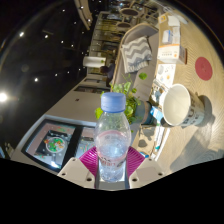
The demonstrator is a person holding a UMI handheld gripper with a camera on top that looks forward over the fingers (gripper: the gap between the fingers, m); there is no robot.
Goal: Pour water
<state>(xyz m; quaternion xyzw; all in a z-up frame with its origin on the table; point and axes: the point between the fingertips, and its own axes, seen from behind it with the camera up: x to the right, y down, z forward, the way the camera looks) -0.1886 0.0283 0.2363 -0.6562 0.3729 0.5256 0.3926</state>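
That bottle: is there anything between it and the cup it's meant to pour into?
Nothing visible blocks the way. The bottle stands between the tool's fingers, tilted with the view. The cup lies beyond it to one side, mouth facing the bottle. A green plant sits just behind the bottle, not on the path to the cup.

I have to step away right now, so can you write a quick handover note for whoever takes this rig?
Tool: shut on the water bottle, pads at its lower body.
Bottle: upright between the fingers, blue cap on, water inside.
Cup: white, beyond the bottle to its right on the table, lying tilted with its mouth towards the bottle.
Done: bottle gripped.
Left: cap off, cup upright, pour.
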